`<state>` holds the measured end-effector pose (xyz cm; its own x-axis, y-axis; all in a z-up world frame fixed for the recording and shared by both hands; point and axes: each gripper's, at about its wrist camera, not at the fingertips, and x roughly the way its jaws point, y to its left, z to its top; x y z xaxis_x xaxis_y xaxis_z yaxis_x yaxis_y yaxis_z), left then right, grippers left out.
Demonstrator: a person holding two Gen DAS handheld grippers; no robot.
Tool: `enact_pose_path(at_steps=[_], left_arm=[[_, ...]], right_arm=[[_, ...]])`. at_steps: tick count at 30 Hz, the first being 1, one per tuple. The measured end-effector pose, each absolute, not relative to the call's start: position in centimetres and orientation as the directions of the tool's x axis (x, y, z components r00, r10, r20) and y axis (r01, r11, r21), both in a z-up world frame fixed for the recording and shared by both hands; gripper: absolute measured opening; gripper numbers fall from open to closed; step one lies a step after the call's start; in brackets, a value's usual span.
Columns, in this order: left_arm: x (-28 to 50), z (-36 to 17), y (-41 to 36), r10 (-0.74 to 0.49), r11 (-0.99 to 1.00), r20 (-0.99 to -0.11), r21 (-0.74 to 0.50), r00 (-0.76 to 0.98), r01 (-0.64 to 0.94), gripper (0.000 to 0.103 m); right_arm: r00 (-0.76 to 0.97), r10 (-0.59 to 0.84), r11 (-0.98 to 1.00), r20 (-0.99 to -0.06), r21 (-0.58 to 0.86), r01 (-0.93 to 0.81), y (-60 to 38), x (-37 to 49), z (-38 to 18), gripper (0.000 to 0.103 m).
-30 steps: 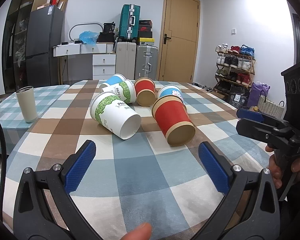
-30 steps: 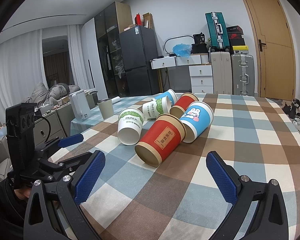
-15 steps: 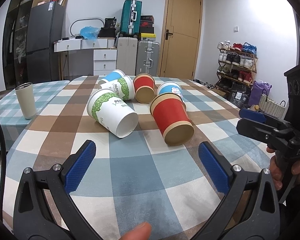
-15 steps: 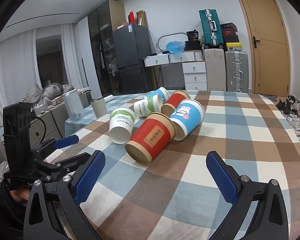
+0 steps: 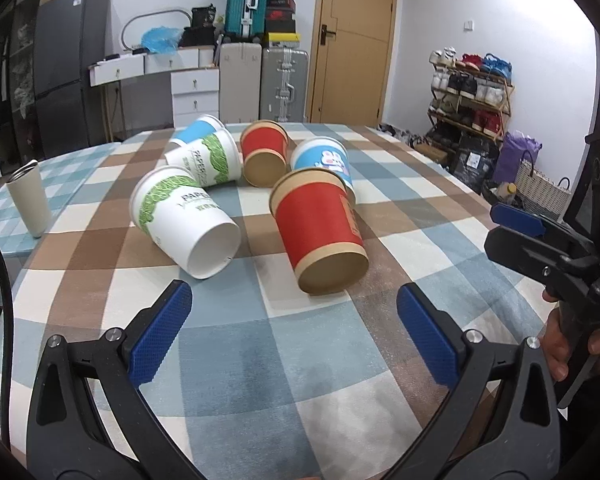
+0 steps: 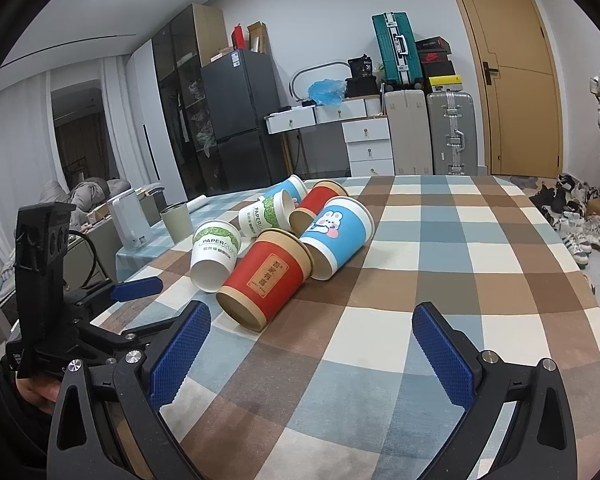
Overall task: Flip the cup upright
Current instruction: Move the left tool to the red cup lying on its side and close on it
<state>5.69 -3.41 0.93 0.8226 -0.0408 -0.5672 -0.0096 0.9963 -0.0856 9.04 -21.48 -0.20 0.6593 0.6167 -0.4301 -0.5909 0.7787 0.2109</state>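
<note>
- Six paper cups lie on their sides in a cluster toward the far half of the table, which wears a checked cloth of blue, brown and cream.
- Nearest our grippers we see a red cup with tan bands, its base pointing at us; in the right wrist view it shows a label with printed characters.
- Just beside it, toward the table's left edge, lies a white cup with green leaf print, base also toward us and apart from the red one.
- Behind the near red cup a blue cup with a cartoon rabbit touches it.
- Farther back sit a second red cup, a second white and green cup and a blue and white cup, packed close together.
- Our left gripper hovers above the near part of the table, its blue pads spread wide and holding nothing.
- Our right gripper likewise stands spread wide and empty, pointing at the cluster from the right side.
- On a neighbouring surface past the left edge, a beige tumbler stands upright.
</note>
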Motion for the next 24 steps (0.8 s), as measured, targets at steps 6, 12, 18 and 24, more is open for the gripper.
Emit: enact_pose_path(at_steps=[6, 12, 18, 24], left_arm=[[7.7, 0.9, -4.5, -0.043, 0.998, -0.590, -0.067, 0.806, 0.004, 0.102], [10.0, 0.4, -5.1, -0.052, 0.998, -0.626, -0.069, 0.778, 0.012, 0.099], [12.1, -0.1, -5.1, -0.076, 0.995, -0.653, -0.098, 0.753, 0.015, 0.095], [13.7, -0.9, -5.3, -0.124, 0.988, -0.694, -0.150, 0.710, 0.026, 0.084]], right_arm=[[0.666, 0.614, 0.783, -0.423, 0.220, -0.582, -22.1, 9.2, -0.1, 0.103], [0.665, 0.615, 0.783, -0.425, 0.226, -0.580, -22.4, 9.4, -0.2, 0.103], [0.665, 0.614, 0.784, -0.425, 0.227, -0.578, -22.3, 9.4, -0.2, 0.103], [0.664, 0.616, 0.782, -0.424, 0.230, -0.579, -22.3, 9.5, -0.3, 0.103]])
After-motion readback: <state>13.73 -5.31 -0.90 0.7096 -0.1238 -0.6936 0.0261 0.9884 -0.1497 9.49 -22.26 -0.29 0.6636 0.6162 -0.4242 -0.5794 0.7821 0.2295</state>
